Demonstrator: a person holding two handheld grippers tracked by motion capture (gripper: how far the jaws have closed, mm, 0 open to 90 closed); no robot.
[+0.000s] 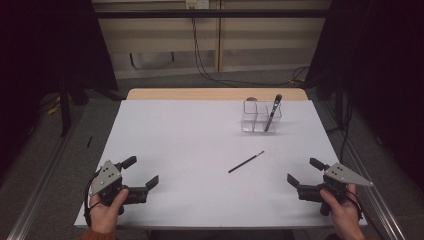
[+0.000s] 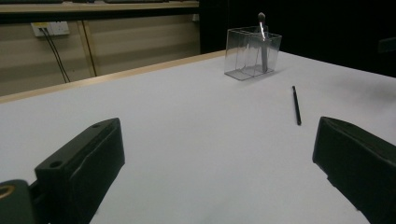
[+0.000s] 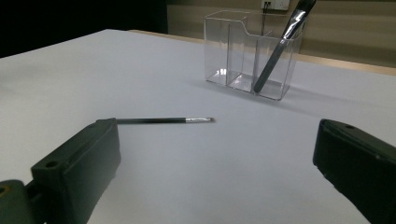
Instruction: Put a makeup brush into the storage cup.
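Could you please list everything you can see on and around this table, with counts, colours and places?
Thin brush: one, black with a silver ferrule, lying flat on the table between the two grippers.
Thick brush: one, dark, leaning in the organiser's right compartment.
Organiser: one, clear plastic, with compartments, far right of the table.
Table: one, white top with a wooden far edge.
Wall socket: one, white, back wall, cables hanging down.
Left gripper: one, black, open, near left edge.
Right gripper: one, black, open, near right edge.

In the right gripper view, the thin brush's (image 3: 163, 120) handle end was hidden behind that gripper's own left jaw, and the top of the brush standing in the clear holder (image 3: 247, 53) was cut off by the frame edge
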